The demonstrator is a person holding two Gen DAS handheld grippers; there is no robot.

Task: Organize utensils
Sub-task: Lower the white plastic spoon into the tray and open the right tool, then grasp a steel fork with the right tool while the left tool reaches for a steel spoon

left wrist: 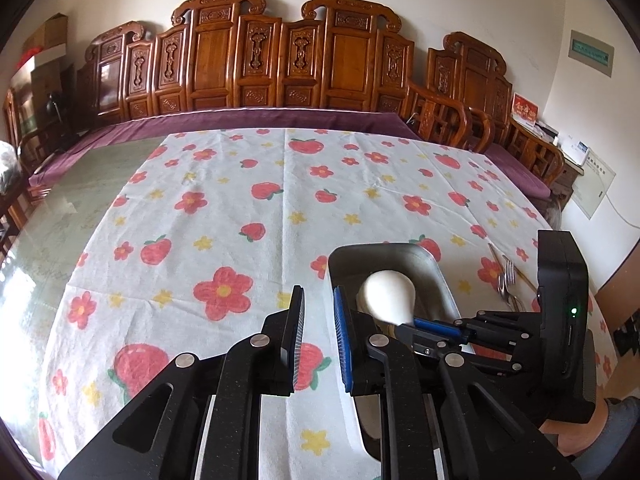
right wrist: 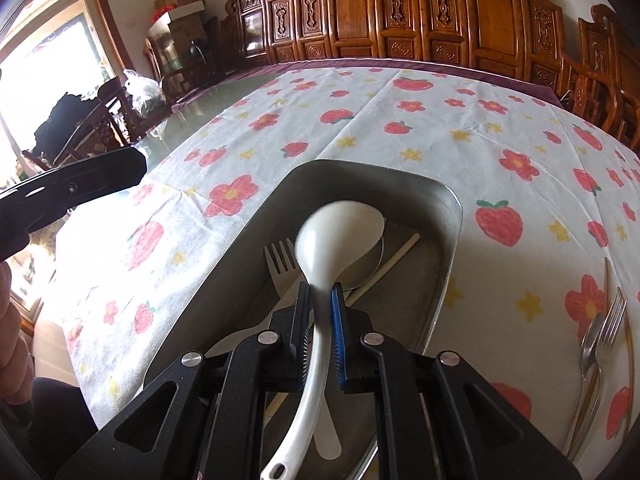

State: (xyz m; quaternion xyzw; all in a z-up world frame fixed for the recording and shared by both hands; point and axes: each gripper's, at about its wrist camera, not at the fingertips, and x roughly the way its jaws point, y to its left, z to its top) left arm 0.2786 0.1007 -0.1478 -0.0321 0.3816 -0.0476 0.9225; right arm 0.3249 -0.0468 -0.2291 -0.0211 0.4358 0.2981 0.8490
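My right gripper [right wrist: 321, 300] is shut on the handle of a white ceramic spoon [right wrist: 336, 232], held above a metal tray [right wrist: 448, 280]. The spoon's bowl points away from me. In the tray lie a white plastic fork [right wrist: 280, 268], a pale chopstick [right wrist: 392, 260] and a metal spoon partly hidden under the white one. My left gripper [left wrist: 318, 312] is open and empty, just left of the tray [left wrist: 440, 280]. In the left wrist view the right gripper [left wrist: 436, 326] holds the white spoon [left wrist: 386, 296] over the tray.
Metal forks and a chopstick [right wrist: 600, 344] lie on the flowered tablecloth [right wrist: 400, 128] right of the tray; they also show in the left wrist view [left wrist: 506, 280]. Carved wooden chairs [left wrist: 280, 64] line the far table edge. Bare glass tabletop [left wrist: 60, 220] lies left.
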